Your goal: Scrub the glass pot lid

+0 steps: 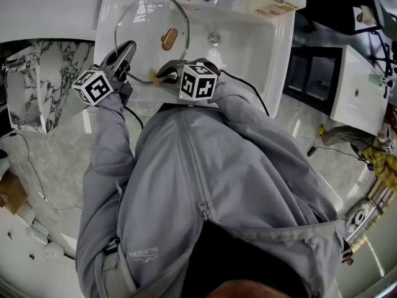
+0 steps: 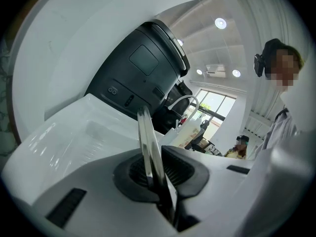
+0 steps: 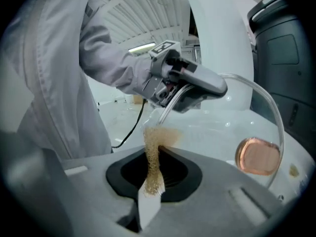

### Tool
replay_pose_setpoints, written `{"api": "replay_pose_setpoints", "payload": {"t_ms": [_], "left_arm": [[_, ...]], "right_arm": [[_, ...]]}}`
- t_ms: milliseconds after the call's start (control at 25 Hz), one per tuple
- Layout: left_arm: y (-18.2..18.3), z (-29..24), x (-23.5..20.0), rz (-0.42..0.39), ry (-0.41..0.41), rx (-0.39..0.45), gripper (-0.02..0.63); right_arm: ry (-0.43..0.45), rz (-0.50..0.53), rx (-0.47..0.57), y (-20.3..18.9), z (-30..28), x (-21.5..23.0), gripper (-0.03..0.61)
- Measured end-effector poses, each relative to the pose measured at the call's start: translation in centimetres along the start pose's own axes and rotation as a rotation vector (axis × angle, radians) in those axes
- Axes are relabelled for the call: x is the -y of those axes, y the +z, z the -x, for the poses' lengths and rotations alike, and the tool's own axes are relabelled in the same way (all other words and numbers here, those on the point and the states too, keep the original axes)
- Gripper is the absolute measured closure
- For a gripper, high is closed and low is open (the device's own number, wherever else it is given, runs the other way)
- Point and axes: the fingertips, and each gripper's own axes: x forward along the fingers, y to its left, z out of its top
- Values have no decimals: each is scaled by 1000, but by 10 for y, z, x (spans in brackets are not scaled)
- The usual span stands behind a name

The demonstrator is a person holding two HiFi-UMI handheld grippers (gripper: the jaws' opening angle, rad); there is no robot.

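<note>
Head view: glass pot lid (image 1: 152, 33) held tilted over the sink (image 1: 254, 54), left gripper (image 1: 126, 56) on its rim, right gripper (image 1: 169, 73) holding a tan sponge (image 1: 162, 74) at its lower edge. Left gripper view: jaws clamped nearly together on the rim, seen edge-on. Right gripper view: jaws pinched on the sponge, contact with the glass unclear. No suds visible, so scrubbing is judged barely begun, with most of the lid left.

Kitchen, white sink (image 1: 280, 51), marble-patterned counter (image 1: 59, 73) beside it, labelled bottle (image 1: 279, 2) on the sink's rim
</note>
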Motion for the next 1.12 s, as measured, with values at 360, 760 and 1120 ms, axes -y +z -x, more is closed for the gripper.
{"api": "replay_pose_setpoints", "payload": {"t_ms": [360,760,1120], "left_arm": [[-5,-18,31,-159,45,-104,581],[-35,-66,77,-421,82,-285,588],[-68,-111,115,-683,82,-412,587]], "right_arm": [[-179,-102,174,34,75,23,540],[-391,-209,186,6,151,31,540],[-526,-288,161,-31,207,18,540]]}}
